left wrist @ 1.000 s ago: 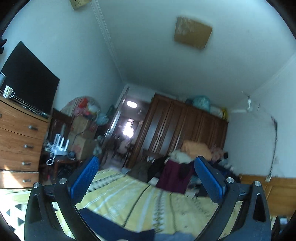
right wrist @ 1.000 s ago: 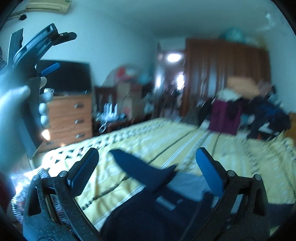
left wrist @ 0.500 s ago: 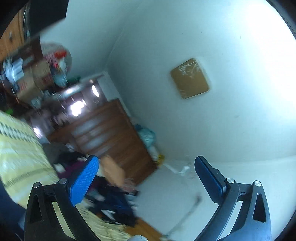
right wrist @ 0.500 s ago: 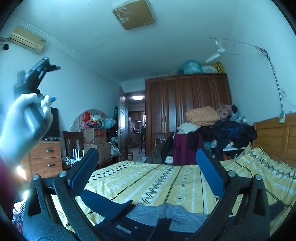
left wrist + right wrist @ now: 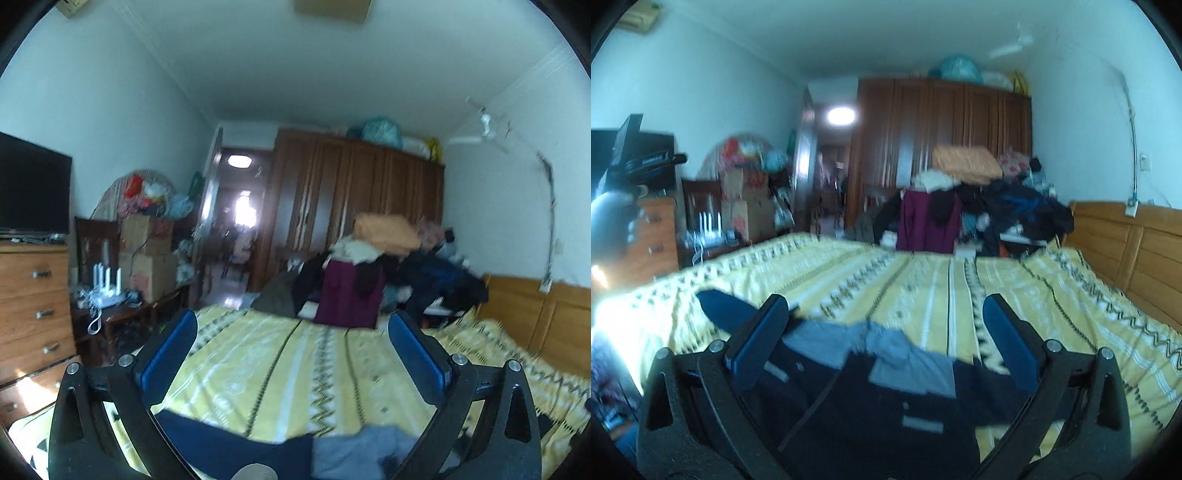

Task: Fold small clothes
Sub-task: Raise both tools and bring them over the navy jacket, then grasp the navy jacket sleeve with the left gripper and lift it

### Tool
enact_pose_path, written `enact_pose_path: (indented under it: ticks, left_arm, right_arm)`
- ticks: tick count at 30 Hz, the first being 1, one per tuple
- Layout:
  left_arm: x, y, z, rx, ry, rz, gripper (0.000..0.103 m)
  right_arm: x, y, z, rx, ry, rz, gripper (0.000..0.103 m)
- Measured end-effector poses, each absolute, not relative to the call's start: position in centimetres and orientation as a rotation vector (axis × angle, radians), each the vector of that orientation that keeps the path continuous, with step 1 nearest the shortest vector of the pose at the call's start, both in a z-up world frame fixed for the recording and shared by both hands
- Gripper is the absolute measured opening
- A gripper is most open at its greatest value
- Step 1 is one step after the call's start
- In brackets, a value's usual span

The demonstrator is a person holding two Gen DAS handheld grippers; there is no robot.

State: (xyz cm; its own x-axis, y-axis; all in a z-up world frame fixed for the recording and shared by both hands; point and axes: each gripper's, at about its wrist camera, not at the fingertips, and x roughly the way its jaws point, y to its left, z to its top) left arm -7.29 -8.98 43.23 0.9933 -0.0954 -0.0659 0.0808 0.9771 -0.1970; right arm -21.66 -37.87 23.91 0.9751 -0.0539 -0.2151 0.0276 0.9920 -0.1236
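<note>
Both tools wide open, empty: left tool (image 5: 291, 332), right tool (image 5: 884, 314) | navy garment (image 5: 886, 398) at bedspread (image 5: 923, 280) near edge

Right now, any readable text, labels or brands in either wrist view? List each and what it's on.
None can be read.
Left gripper, seen in the right wrist view: pale lettering on its black body, too blurred to read.
Cardboard boxes: red marks on the lower box, too blurred to tell whether they are words.
Dark garment: pale patches, no lettering shows.
</note>
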Motion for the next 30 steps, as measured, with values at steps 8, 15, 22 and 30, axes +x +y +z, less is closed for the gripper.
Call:
enact_pose_path:
  ticks: [8,15,22,30]
  left_arm:
    - [6.0,0.1,18.1,-0.373,0.672,0.052,0.103]
    - [16.8,3.8,3.1,-0.565,0.854,0.078,0.099]
    - [24.0,7.2,-2.6,-0.637,0.885,0.122,0.080]
    - [26.4,6.2,-1.0,-0.549,0.822,0.054,0.016]
  right_arm:
    - [-17.1,-37.2,17.1,-0.200,0.468,-0.045,0.103]
    - [-12.8,-35.7,14.5,-0.229,0.546,-0.001,0.103]
    - [-9.4,-34.3,12.7,-0.209,0.602,0.059,0.103]
    - [-7.5,-35.2,12.0,-0.035,0.672,0.160,0.078]
